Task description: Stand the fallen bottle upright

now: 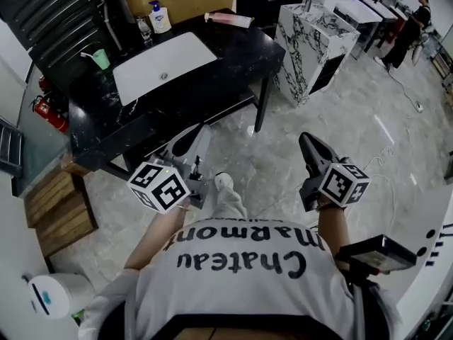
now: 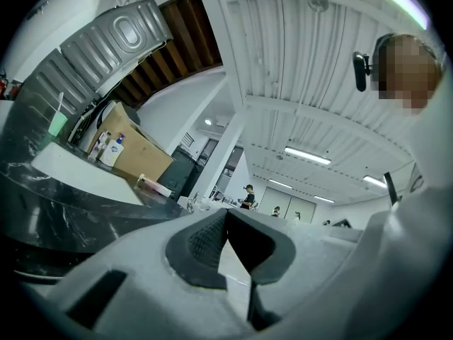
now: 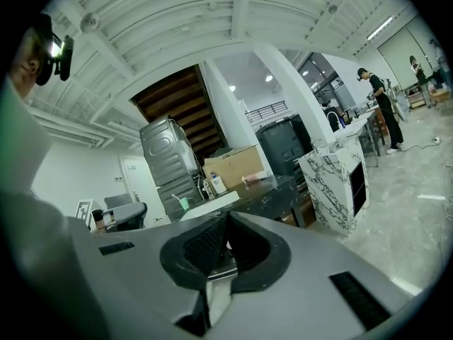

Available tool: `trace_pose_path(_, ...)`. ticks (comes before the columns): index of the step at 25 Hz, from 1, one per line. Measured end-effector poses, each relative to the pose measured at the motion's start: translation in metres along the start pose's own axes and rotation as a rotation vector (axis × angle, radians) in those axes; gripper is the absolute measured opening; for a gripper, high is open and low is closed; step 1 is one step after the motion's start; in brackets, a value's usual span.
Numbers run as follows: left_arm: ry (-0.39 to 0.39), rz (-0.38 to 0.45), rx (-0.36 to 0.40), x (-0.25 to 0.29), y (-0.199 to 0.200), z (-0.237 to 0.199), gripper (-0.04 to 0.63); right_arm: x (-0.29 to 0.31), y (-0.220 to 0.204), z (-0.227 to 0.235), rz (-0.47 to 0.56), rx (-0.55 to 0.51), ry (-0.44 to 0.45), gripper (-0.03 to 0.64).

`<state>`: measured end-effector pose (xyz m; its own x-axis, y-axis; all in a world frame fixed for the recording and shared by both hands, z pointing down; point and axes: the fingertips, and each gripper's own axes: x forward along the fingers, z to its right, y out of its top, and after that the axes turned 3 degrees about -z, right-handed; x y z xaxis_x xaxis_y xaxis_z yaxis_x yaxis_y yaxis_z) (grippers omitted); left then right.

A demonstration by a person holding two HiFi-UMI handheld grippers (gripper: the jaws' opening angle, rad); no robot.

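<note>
**Head view:** I hold the left gripper (image 1: 190, 139) and right gripper (image 1: 308, 146) low before my chest, well short of the table (image 1: 241, 52). The bottle (image 1: 228, 20) lies on its side near the far edge, untouched.

**Left gripper view:** jaws together and empty, presumably because nothing is within reach yet.

**Right gripper view:** likewise closed on nothing, aimed toward the table.

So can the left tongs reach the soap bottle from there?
Probably not: the left tongs hang over the floor, short of the table, and the soap bottle stands at its far side, past the sink.
</note>
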<state>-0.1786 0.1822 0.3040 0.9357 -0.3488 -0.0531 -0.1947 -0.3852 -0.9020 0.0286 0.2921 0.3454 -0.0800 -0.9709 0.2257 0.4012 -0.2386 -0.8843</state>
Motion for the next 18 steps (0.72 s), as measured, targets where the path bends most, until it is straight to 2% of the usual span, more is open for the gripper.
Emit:
trace_pose_path(6,-0.019,-0.01,-0.002,0.052,0.014,-0.034,0.014,0.059,0.023,0.022,-0.02,0.011,0.019,0.012)
trace_pose_path(11,-0.006,0.007,-0.008,0.096,0.038,-0.079,0.014,0.114,0.052,0.042,-0.024,0.001,0.035,0.012)
trace_pose_path(18,-0.026,0.011,-0.014,0.168,0.079,-0.132,0.014,0.188,0.111,0.072,0.001,0.009,0.034,0.012)
